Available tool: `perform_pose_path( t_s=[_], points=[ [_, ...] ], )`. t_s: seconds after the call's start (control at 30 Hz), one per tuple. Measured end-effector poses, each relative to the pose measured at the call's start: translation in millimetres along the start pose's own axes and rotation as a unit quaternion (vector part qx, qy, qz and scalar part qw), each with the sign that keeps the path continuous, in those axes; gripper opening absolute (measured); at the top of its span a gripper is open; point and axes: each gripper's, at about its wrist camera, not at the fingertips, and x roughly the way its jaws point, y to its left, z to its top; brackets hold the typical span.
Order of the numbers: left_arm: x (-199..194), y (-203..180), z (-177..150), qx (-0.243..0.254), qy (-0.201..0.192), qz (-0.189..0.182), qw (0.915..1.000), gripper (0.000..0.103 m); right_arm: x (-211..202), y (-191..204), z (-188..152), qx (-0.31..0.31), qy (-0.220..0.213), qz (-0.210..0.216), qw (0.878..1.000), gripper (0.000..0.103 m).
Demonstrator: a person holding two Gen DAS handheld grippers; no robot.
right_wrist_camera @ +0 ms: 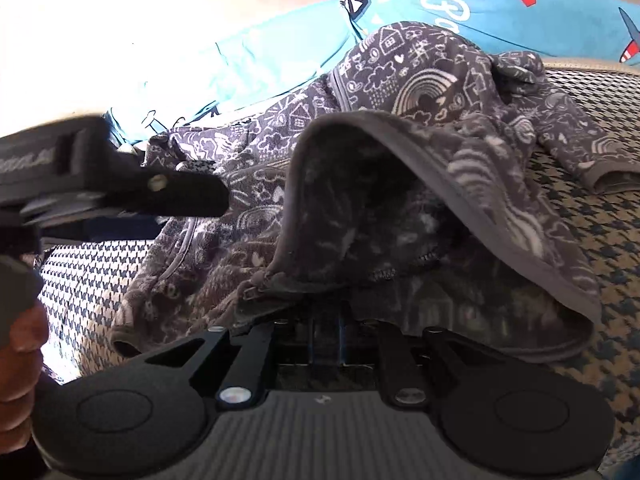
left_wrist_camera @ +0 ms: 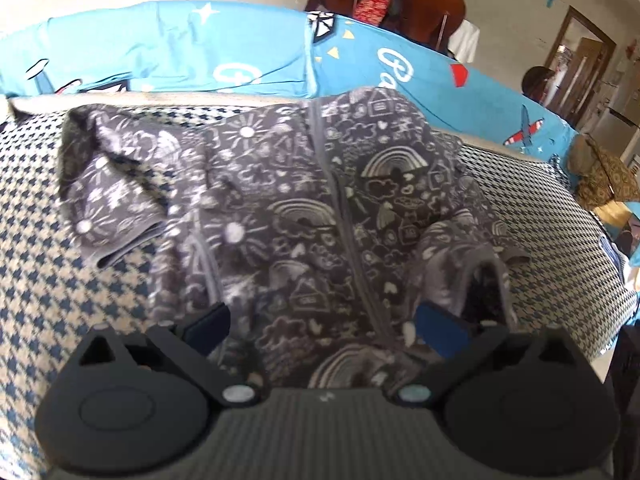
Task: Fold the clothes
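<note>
We are holding our left gripper wide apart over the near edge of the grey zip-up fleece garment with white doodle print, which is lying rumpled on the houndstooth-patterned cover. Further right, our right gripper is closing together — seemingly pinching the garment's hem, though fabric is hiding the tips. One-sided lifting is risking a lopsided fold — the loose sleeve could drag or bunch.

White looping script on the blue printed cloth, cut off after "Pa" by the grey patterned garment, also in the right wrist view; blurred, unreadable lettering on the other gripper's black body.
</note>
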Motion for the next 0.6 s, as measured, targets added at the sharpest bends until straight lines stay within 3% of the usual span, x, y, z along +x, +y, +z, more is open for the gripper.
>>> perform_pose_path(
  t_s=[0.37, 0.47, 0.6],
  points=[
    [-10.1, 5.7, -11.7, -0.009, 0.002, 0.003, 1.0000, 0.103, 9.9, -0.4, 23.3, 0.004, -0.028, 0.003, 1.000, 0.013],
    [-17.2, 7.0, -12.8, -0.009, -0.013, 0.012, 0.9998, 0.103, 9.3, -8.3, 29.3, 0.025, -0.039, 0.010, 0.999, 0.013],
    [-17.8, 5.5, -15.7, 0.001, -0.006, 0.007, 1.0000, 0.103, 6.4, -21.4, 37.0, 0.053, -0.055, 0.010, 0.997, 0.013]
  ],
)
